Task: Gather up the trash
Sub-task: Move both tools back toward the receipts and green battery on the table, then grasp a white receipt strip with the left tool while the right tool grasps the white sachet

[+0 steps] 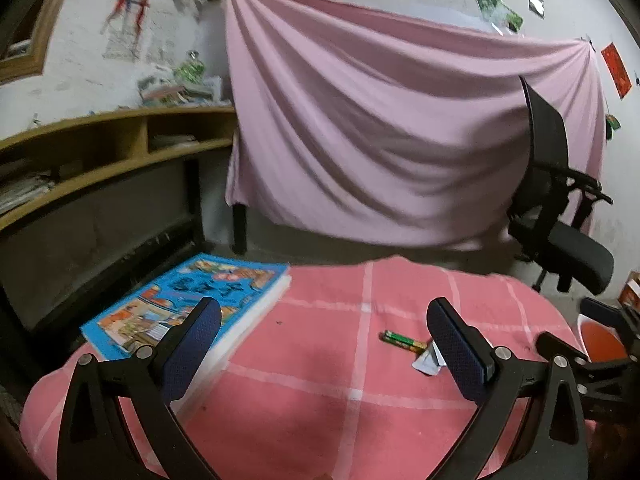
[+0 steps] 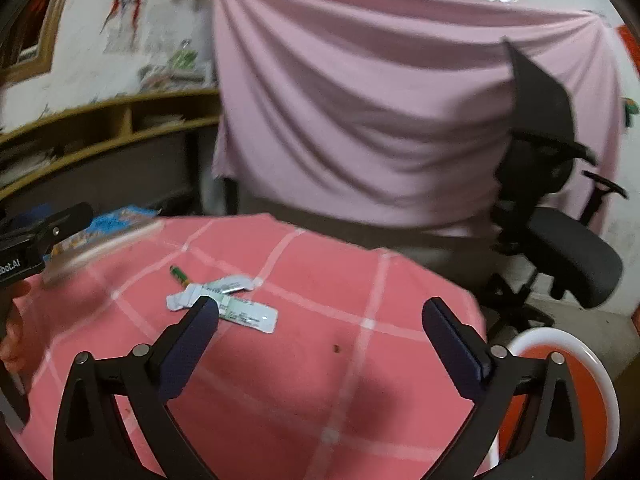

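My right tool [image 2: 320, 316], released and empty, hovers nearer the wrappers [image 2: 224, 304] ahead-left on the desk [image 2: 320, 380], their long axis crosswise; my left tool [image 1: 324, 320] likewise released.

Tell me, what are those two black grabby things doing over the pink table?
A person is holding two grabbers and tidying up trash. Both the left gripper and the right gripper are open and empty above the pink checked tablecloth. The trash is not picked up yet: a small green battery and some white packets lie on the cloth. An orange and white bin waits beside the table. A blue book lies on the left.
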The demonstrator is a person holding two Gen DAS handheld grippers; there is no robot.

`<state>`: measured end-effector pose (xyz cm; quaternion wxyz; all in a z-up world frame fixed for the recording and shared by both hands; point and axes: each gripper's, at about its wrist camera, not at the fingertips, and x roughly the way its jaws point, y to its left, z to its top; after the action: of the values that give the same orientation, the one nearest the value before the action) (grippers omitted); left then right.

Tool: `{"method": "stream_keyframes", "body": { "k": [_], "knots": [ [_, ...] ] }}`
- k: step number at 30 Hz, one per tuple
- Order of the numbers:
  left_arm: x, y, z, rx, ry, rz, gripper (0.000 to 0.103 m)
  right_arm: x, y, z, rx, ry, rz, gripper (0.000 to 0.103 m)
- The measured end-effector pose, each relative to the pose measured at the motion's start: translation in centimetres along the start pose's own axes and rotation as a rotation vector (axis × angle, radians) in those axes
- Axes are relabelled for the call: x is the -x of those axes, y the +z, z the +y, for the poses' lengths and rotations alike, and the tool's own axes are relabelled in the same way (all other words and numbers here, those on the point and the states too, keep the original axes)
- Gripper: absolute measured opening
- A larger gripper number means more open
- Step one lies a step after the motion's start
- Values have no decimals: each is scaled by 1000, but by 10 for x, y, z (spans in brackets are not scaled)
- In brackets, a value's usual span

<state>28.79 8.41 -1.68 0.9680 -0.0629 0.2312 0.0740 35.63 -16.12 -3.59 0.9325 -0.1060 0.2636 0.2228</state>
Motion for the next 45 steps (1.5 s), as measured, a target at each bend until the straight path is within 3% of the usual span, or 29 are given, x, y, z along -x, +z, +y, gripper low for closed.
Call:
{"method": "stream_keyframes", "body": {
  "k": [2,5,12,18,23,29,36,39,40,43,45],
  "knots": [
    [-11,0,2,-3,-50,63,101,-14,4,0,14,52,43,90],
    [-23,-2,8,23,-66,119,101,-31,10,-1,15,112,90,75],
    [-32,-7,13,69,-99,194,100,-57,22,-3,-10,252,145,45],
    [-34,-8,6,29,-127,234,100,-63,18,7,38,366,205,28],
    [-35,-9,10,45,-162,256,100,-62,8,11,96,387,257,25],
    [-37,-9,6,29,-170,270,99,-62,9,12,121,353,254,26],
    [-41,-10,-3,-10,-177,284,99,-74,12,19,179,341,281,38],
    [-44,-12,-4,-12,-186,295,98,-78,12,20,185,328,289,38],
    [-45,-12,-4,-12,-191,299,97,-78,12,20,182,325,292,37],
    [-49,-13,-8,-21,-212,318,91,-79,13,16,155,315,293,21],
    [-53,-13,-11,-32,-230,337,77,-79,12,13,130,299,290,14]
  ]
}}
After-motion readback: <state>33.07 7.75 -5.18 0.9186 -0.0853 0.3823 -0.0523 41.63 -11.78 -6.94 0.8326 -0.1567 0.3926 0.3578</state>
